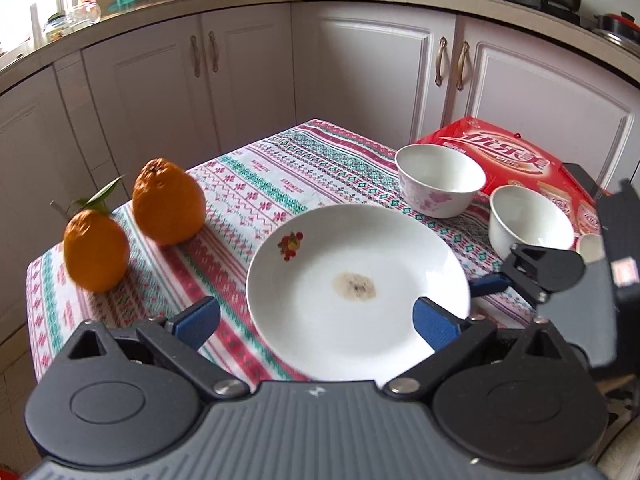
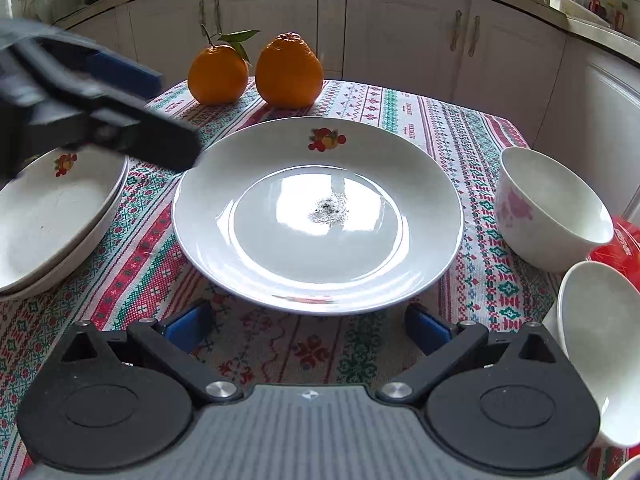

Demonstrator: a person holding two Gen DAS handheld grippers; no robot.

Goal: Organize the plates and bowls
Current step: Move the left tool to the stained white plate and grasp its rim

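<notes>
From the left wrist, the white plate (image 1: 356, 292) lies flat on the patterned tablecloth (image 1: 256, 176), right of two oranges (image 1: 168, 204), its fruit motif toward them and a brown smudge at its centre. The left gripper (image 1: 316, 322) is spread wide over its near rim, holding nothing.

From the right wrist, the plate (image 2: 318, 216) sits rim-up in front of the oranges (image 2: 289, 72), motif on its far side. The right gripper (image 2: 312, 328) gapes empty before it. Stacked plates (image 2: 52, 220) lie left, a floral bowl (image 2: 548, 208) right.

Stacked plates (image 2: 52, 216) cut by left edge, far rim behind blurred left tongs (image 2: 120, 92). Near bowl (image 2: 600, 344) cut by right edge. Red box (image 1: 516, 160) partly behind bowls.
</notes>
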